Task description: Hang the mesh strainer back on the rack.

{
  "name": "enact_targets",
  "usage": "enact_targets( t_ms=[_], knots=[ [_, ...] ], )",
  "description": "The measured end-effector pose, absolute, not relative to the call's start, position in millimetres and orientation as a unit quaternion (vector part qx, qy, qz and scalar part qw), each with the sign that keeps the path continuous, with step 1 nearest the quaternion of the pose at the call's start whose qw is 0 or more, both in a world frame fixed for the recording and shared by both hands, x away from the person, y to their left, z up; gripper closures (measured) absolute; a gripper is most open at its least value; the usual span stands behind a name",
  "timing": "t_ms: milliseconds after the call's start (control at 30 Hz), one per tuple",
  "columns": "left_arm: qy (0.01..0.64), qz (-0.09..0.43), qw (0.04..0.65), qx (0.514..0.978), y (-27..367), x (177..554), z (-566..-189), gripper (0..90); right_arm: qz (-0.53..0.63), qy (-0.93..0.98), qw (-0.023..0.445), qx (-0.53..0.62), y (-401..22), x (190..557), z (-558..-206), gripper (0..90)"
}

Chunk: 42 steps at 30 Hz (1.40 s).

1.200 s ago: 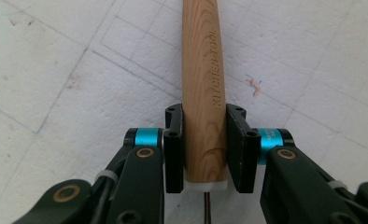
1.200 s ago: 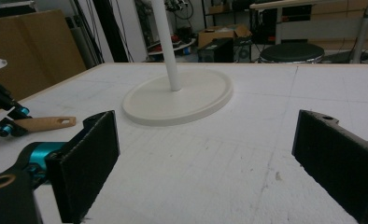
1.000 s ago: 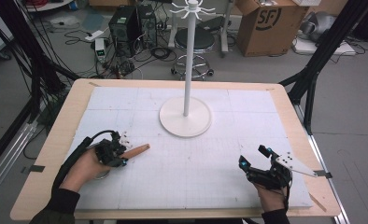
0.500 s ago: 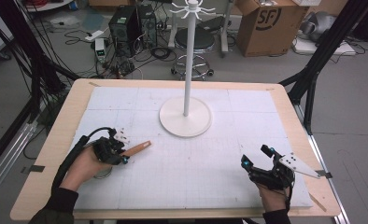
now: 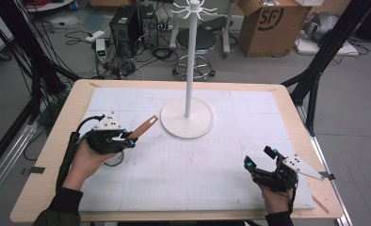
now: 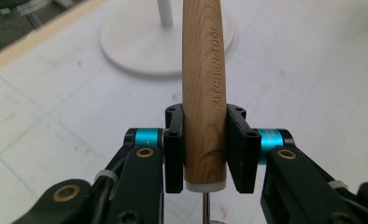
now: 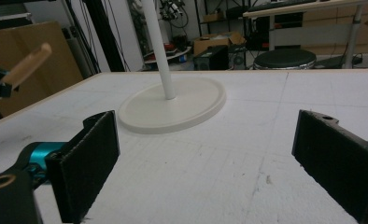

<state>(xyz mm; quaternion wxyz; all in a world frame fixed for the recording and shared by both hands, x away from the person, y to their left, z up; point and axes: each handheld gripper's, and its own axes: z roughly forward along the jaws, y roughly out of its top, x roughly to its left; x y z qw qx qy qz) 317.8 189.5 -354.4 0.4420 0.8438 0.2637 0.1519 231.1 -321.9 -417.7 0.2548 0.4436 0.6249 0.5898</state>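
Clamped in the left claw (image 5: 127, 140), the wooden handle (image 5: 142, 128) slants up toward the stand base (image 5: 187, 123).

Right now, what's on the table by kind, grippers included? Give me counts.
Wooden-handled tool: 1, clamped in the left gripper, lifted off the mat
White stand: 1
White mat: 1
Grippers: 2, the right gripper open and holding nothing
Total: 5
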Motion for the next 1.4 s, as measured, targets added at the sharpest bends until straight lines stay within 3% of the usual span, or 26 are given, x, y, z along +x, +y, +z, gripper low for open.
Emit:
enact_targets(
  t_ms=[533,1400],
  knots=[
    [0.254,0.16,0.593,0.747,181,317,-301,70.9,0.592,0.627,0.252,0.44,-321,232,-419,6.5],
    [0.226,0.175,0.703,0.652,143,353,-256,70.8,0.607,0.629,0.24,0.422,-317,234,-421,6.5]
  ],
)
